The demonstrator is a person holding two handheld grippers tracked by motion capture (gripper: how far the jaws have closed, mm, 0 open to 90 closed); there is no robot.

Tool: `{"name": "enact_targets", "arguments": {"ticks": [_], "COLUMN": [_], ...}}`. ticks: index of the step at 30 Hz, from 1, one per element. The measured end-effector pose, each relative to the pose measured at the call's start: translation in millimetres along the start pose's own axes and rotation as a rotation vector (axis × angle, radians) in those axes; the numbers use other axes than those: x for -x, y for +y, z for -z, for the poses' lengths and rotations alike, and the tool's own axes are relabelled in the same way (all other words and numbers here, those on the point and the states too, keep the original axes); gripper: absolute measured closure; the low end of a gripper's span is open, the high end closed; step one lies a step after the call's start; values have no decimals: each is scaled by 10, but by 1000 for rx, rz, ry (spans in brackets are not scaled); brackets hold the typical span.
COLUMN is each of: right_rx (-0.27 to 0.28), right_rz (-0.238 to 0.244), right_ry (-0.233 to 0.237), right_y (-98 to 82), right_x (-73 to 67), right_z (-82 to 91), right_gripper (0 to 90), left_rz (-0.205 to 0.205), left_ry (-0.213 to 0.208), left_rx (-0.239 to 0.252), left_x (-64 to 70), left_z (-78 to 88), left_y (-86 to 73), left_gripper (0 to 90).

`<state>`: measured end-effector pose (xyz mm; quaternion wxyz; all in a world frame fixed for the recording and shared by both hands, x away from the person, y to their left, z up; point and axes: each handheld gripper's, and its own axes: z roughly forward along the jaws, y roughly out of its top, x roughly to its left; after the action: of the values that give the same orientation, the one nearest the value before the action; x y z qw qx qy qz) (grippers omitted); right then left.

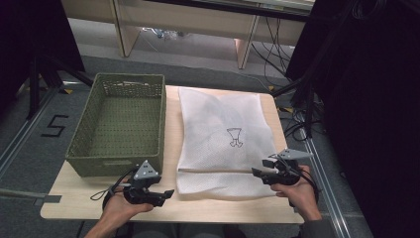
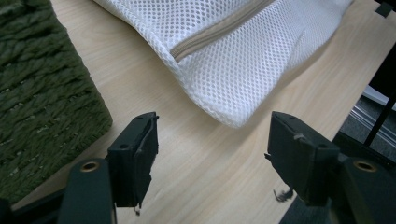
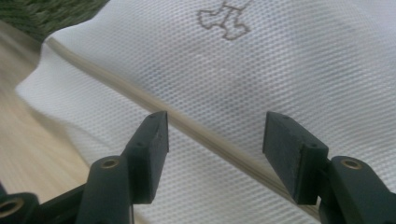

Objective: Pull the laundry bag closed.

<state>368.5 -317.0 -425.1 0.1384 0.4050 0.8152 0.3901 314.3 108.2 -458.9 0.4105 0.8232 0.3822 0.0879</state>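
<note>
A white mesh laundry bag (image 1: 225, 139) lies flat on the wooden table (image 1: 171, 124), with a small dark emblem (image 1: 235, 137) printed on it and a beige zipper (image 3: 205, 135) running across its near end. My left gripper (image 1: 167, 194) is open near the table's front edge, just left of the bag's near corner (image 2: 233, 116), with nothing between its jaws. My right gripper (image 1: 258, 174) is open at the bag's near right edge, hovering over the mesh and zipper, its pads apart from the cloth.
A green woven basket (image 1: 119, 124) stands on the left half of the table, close beside my left gripper. Wooden furniture legs and cables lie on the floor beyond the table. Dark stands flank both sides.
</note>
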Motion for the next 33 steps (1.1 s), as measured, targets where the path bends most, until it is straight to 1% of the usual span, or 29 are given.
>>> {"name": "enact_targets", "arguments": {"ticks": [3, 6, 7, 8, 9, 11, 13, 15, 16, 17, 19, 20, 22, 23, 25, 26, 27, 28, 33], "right_rx": [0, -1, -1, -2, 2, 7, 7, 7, 5, 0, -7, -11, -8, -11, -21, -24, -33, -39, -50], "right_rz": [18, 15, 21, 18, 19, 13, 23, 28, 30, 30, 38, 30, 41, 46, 52, 47, 55, 59, 75], "right_ry": [8, 26, 36, 43, 53, 58, 51, 60, 57, 63, 53, 63, 58, 52, 54, 54, 59, 54, 55], "right_y": [-32, -81, -103, -119, -131, -167, -204, -236, -253, -264, -288, -303, -316, -325, -348, -360, -369, -373, -378], "right_x": [-85, -161, -192, -220, -236, -290, -345, -390, -413, -425, -452, -470, -483, -494, -504, -512, -514, -518, -526], "right_z": [-11, -27, -30, -23, -20, -6, 12, 29, 44, 46, 59, 63, 76, 87, 94, 93, 91, 91, 80], "right_gripper": [404, 395, 393, 390, 385, 374, 365, 364, 361, 359, 355, 355, 354, 354, 352, 351, 350, 349, 346], "left_rz": [-5, -2, -9, -6, -8, -19, -23, -40, -45, -50, -56, -57, -58, -66, -73, -75, -76, -76, -78], "left_ry": [-10, -19, -31, -37, -35, -41, -40, -34, -33, -37, -32, -30, -33, -28, -22, -20, -19, -18, -3], "left_rx": [1, 4, 6, 11, 16, 21, 20, 20, 23, 20, 26, 26, 23, 20, 14, 13, 11, 10, 7], "left_x": [29, 61, 68, 78, 90, 110, 127, 155, 166, 178, 208, 219, 243, 252, 260, 261, 259, 258, 241], "left_z": [21, 48, 63, 72, 88, 120, 143, 158, 162, 169, 182, 187, 199, 206, 205, 199, 194, 192, 193], "left_y": [-45, -80, -90, -98, -109, -130, -149, -161, -163, -164, -178, -184, -196, -201, -206, -209, -210, -210, -210], "left_gripper": [295, 242, 223, 199, 184, 155, 157, 158, 162, 164, 169, 173, 174, 173, 172, 172, 172, 172, 172]}}
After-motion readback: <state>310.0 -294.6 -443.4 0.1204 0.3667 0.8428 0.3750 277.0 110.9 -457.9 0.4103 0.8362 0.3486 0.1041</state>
